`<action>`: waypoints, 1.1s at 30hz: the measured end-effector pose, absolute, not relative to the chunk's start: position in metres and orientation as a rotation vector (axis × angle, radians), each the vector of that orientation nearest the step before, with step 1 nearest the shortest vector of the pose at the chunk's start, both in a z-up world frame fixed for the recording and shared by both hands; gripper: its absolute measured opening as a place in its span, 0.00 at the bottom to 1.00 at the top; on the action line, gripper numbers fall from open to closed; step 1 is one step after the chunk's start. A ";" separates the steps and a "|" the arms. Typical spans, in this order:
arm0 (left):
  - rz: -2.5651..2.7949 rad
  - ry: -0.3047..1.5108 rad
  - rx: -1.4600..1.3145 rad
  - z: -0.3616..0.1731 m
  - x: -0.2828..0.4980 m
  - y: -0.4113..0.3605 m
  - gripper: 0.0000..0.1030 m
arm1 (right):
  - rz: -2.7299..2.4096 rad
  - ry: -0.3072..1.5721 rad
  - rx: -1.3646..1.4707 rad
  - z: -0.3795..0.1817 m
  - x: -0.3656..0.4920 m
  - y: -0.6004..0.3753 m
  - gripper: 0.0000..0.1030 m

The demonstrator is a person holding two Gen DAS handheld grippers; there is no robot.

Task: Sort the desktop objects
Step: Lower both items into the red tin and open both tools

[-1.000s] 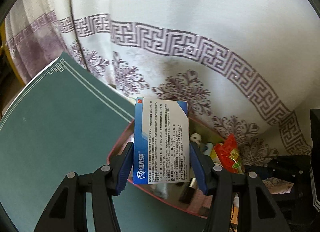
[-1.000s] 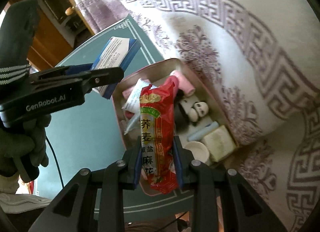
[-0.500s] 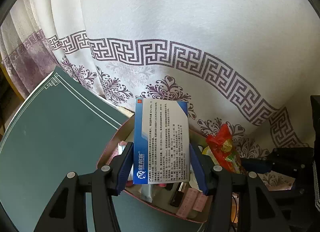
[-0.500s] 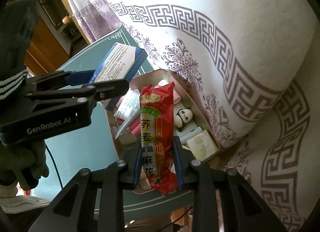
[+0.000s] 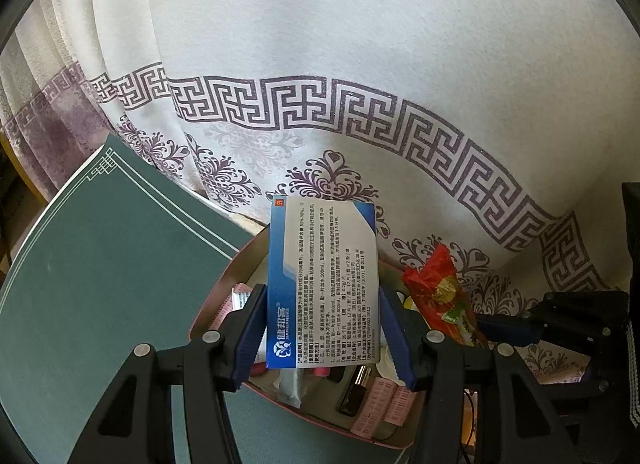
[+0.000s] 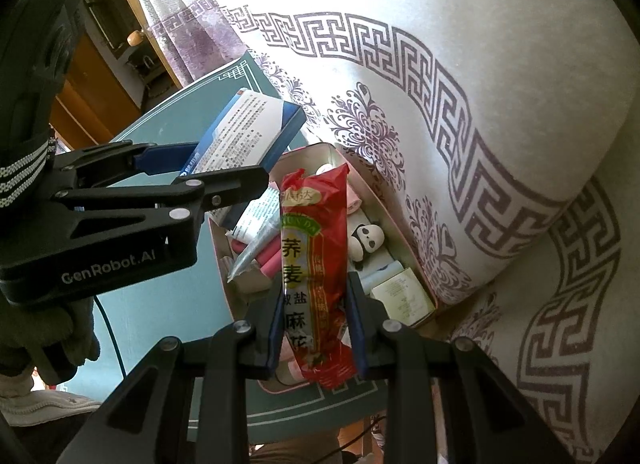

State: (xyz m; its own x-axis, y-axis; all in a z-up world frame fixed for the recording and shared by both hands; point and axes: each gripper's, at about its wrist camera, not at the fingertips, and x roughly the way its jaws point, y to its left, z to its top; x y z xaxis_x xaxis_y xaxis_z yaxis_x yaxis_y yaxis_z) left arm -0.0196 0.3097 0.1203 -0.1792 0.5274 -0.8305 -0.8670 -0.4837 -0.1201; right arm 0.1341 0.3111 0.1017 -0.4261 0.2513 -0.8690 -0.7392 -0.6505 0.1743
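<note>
My left gripper (image 5: 322, 334) is shut on a blue and white medicine box (image 5: 324, 288), held upright above a pink tin tray (image 5: 208, 324). From the right wrist view the same box (image 6: 244, 135) shows between the left gripper's fingers (image 6: 224, 187). My right gripper (image 6: 314, 318) is shut on a long red snack packet (image 6: 314, 264), lifted over the tray (image 6: 400, 223). That packet (image 5: 440, 288) appears at the right of the left wrist view. The tray holds several small items, among them a panda figure (image 6: 368, 238).
The tray lies on a round green table (image 5: 100, 284) near its edge. A white curtain with purple key pattern (image 5: 360, 103) hangs close behind. A gloved hand (image 6: 68, 332) holds the left gripper. Wooden furniture (image 6: 104, 55) stands at the far left.
The left gripper with its box has risen and drawn back a little, so more curtain shows. The right gripper's view has tilted slightly; the tray looks farther off. Both grips hold unchanged.
</note>
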 end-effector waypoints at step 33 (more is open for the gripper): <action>1.946 0.431 -0.976 0.136 -0.042 0.284 0.86 | 2.008 0.820 -1.195 0.083 0.129 0.324 0.49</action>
